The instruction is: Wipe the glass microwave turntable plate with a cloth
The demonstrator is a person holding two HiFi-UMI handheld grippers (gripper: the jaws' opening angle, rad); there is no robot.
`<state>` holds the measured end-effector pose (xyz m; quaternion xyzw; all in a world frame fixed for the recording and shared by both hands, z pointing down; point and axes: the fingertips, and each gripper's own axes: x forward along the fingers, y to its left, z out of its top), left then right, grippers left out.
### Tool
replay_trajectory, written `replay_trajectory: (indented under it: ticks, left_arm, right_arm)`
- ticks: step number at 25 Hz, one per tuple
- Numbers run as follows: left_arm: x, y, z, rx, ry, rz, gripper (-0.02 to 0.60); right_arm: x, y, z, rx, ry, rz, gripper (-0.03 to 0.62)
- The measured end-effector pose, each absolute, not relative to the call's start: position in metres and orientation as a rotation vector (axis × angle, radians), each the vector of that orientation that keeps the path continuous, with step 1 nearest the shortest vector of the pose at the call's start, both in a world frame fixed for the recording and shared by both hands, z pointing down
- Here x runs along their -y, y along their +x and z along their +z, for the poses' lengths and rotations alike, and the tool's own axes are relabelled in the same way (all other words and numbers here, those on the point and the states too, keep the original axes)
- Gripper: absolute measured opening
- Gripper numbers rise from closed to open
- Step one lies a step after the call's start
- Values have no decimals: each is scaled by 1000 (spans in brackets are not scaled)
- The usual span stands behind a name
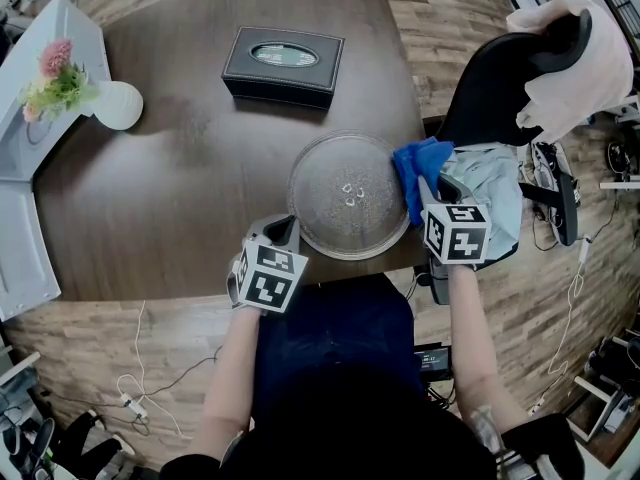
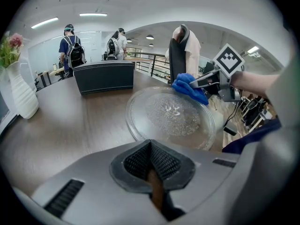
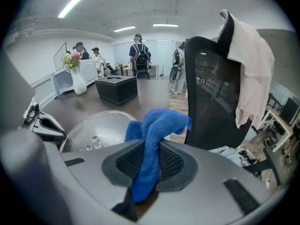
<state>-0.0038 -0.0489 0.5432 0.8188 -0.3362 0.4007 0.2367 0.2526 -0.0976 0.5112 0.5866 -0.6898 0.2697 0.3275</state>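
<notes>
Head view: the plate (image 1: 350, 196) lies flat on the table (image 1: 170, 188), close to the near edge. The left tongs (image 1: 284, 231) sit just beside its near-left rim. The right tongs (image 1: 429, 188) hold a blue cloth (image 1: 413, 166) at the plate's right rim. A black box (image 1: 284, 64) lies farther back.

Left gripper view: the tongs are pressed together with nothing between them, and the plate (image 2: 171, 116) lies just beyond.

Right gripper view: the tongs are clamped on the cloth (image 3: 152, 139), which bunches up above them. The plate (image 3: 93, 130) is to the left and a chair (image 3: 211, 93) to the right.
</notes>
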Motion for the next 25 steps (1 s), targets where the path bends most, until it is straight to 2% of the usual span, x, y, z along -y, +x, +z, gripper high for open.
replay_trajectory:
  ticks: [6, 13, 20, 25]
  left_arm:
    - [50, -3, 543, 921, 2251, 1100, 3]
    - [49, -4, 544, 920, 2243, 1101, 3]
    - [48, -3, 545, 924, 2246, 1109, 3]
    - [51, -2, 542, 932, 2270, 1099, 3]
  right_arm:
    - [80, 234, 480, 1922, 1519, 742, 64]
    - [45, 162, 467, 2100, 1345, 858, 63]
    - [1, 80, 486, 2197, 1042, 913, 63]
    - [-12, 70, 517, 2135, 920, 786, 63]
